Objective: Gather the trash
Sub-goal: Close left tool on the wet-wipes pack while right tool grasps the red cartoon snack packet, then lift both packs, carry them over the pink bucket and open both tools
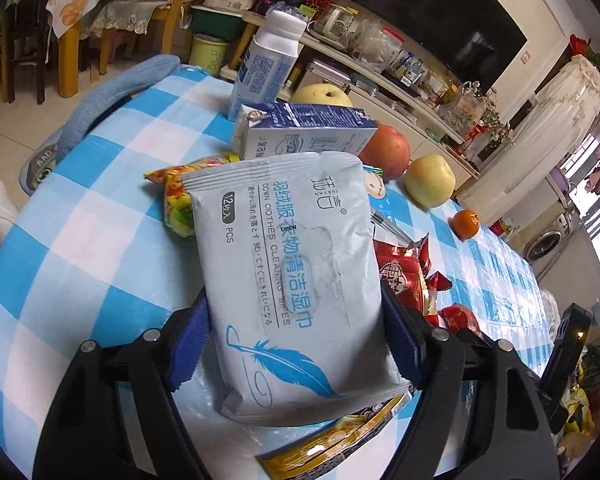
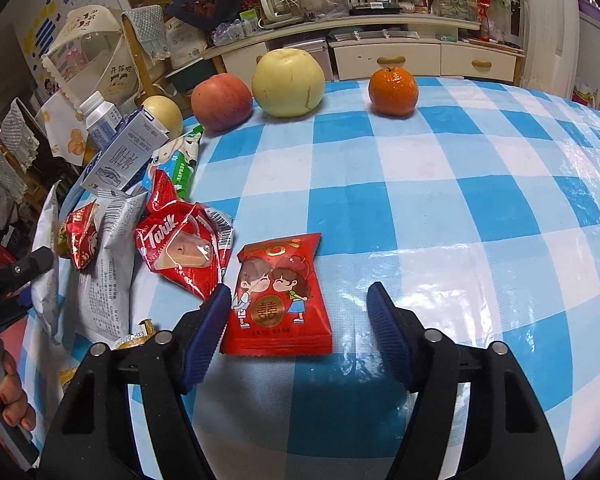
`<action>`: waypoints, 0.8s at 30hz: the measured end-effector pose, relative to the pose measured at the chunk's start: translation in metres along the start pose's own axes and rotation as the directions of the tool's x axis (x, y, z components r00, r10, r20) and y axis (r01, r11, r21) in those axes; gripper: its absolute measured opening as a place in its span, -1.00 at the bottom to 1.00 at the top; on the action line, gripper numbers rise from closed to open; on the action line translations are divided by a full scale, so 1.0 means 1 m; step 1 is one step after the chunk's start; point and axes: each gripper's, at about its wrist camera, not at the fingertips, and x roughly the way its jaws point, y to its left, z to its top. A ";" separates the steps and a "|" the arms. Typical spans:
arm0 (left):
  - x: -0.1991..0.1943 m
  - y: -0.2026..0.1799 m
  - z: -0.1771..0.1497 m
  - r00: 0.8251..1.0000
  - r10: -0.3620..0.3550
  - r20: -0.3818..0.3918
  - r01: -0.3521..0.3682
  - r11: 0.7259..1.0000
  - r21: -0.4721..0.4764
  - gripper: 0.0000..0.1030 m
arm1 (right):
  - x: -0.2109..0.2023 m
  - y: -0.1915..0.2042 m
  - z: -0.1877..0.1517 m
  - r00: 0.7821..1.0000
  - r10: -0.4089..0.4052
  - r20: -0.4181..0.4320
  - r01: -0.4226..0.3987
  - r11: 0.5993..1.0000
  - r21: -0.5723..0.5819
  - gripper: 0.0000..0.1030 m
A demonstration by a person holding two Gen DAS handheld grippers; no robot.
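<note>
left gripper [image 1: 296,344]: clamps wipes pack [image 1: 288,280] | right gripper [image 2: 298,320]: unclosed (straddling red packet [image 2: 278,300])

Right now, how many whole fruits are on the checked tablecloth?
4, all along the far edge: a small yellow apple at left, a red apple, a large pale pear, and a mandarin at right.

— counted the fruit?
— one red apple [image 2: 221,101], one orange [image 2: 393,91], two pale pears [image 2: 287,82].
— cartons?
— one lying carton [image 2: 118,157], one capped carton [image 2: 98,118].
</note>
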 end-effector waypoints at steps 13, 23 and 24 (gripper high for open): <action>-0.022 0.007 -0.004 0.999 0.018 0.031 -0.019 0.999 0.042 0.52 | 0.000 0.001 -0.003 0.999 -0.033 0.004 0.034 0.999 -0.030 -0.02; -0.042 0.023 -0.005 0.998 0.036 0.060 -0.038 0.998 0.041 0.52 | -0.012 0.007 -0.004 0.999 -0.015 0.034 0.016 0.999 -0.040 -0.05; -0.045 0.025 -0.005 0.997 0.039 0.064 -0.041 0.998 0.043 0.52 | -0.012 0.007 -0.004 0.999 -0.016 0.036 0.018 0.999 -0.043 -0.05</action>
